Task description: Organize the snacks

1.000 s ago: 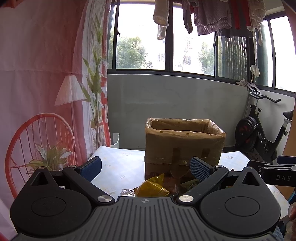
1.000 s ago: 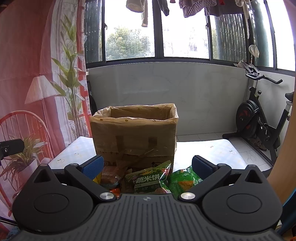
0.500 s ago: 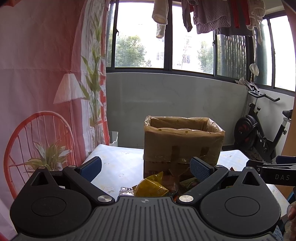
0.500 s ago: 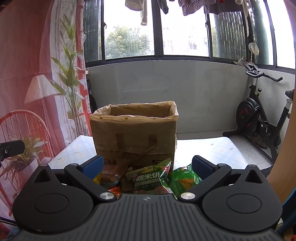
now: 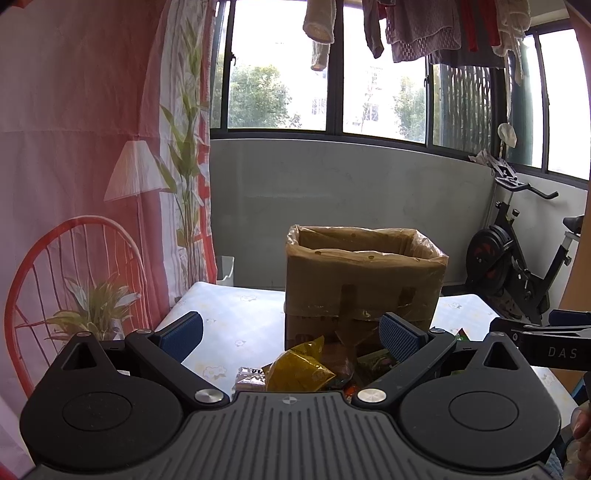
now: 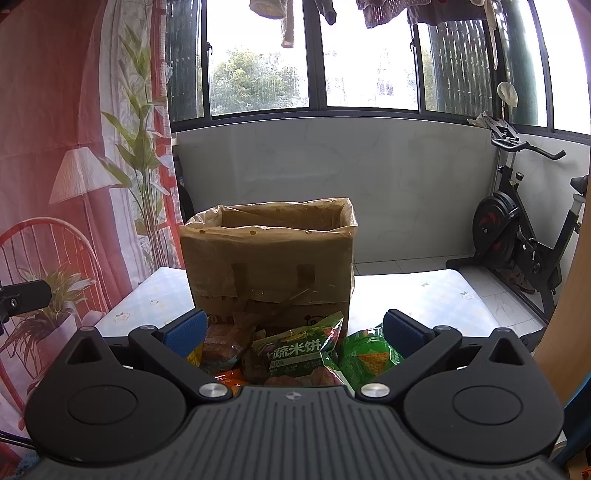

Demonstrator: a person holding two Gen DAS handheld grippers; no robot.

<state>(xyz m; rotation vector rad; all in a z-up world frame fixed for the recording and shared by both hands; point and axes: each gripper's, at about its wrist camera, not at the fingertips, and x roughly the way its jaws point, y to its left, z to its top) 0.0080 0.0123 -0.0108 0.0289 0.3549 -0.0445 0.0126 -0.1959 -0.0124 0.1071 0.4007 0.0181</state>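
Note:
A brown cardboard box (image 5: 364,284) (image 6: 269,266), lined with clear plastic and open at the top, stands on a white table (image 5: 229,325) (image 6: 417,295). Snack packets lie in a heap in front of it: a yellow packet (image 5: 299,369), a green rice-cracker packet (image 6: 301,354), a green chip packet (image 6: 369,358) and a brown packet (image 6: 225,343). My left gripper (image 5: 291,332) hangs open above the near side of the heap, holding nothing. My right gripper (image 6: 295,328) is open too, over the green packets. The right gripper's side (image 5: 554,345) shows at the left view's right edge.
An exercise bike (image 6: 524,236) stands on the floor to the right of the table. A printed red curtain (image 5: 81,177) hangs on the left. Windows with hanging laundry (image 5: 443,26) lie behind the grey wall. A wooden panel (image 6: 569,295) rises at the right.
Both views have drifted slightly; the box sits a touch higher in the right wrist view and a little left in the left one. Both grippers stay open.

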